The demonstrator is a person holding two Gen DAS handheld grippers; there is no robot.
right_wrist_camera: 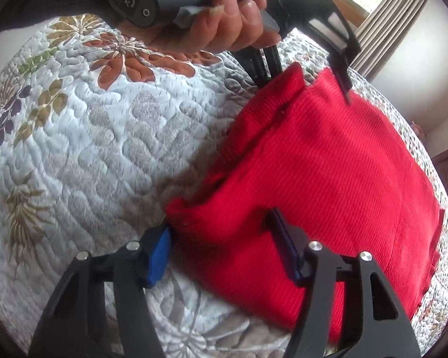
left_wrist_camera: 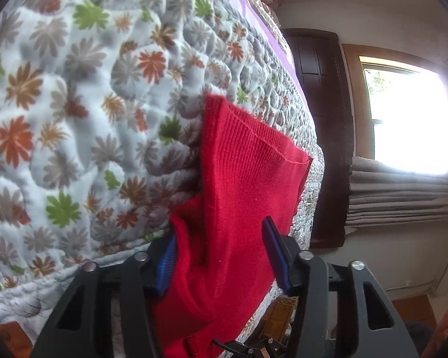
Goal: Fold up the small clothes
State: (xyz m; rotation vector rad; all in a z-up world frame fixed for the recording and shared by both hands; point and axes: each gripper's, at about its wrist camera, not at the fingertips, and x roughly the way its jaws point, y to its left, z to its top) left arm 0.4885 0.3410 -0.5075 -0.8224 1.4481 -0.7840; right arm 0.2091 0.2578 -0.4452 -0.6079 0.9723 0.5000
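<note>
On the floral quilt (right_wrist_camera: 98,137) near its edge lies the red knit garment (right_wrist_camera: 328,161), partly folded. Your left gripper (left_wrist_camera: 221,247) and right gripper (right_wrist_camera: 221,238) both stand wide apart, straddling bunched cloth, neither pinching yet. Close each on a full edge, all layers together, then lift evenly; keep the corners aligned, or the fold will likely skew.

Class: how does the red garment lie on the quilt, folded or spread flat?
Folded. The red garment lies doubled on the quilt: a rounded fold edge shows at its near side, with layers stacked beneath.
</note>
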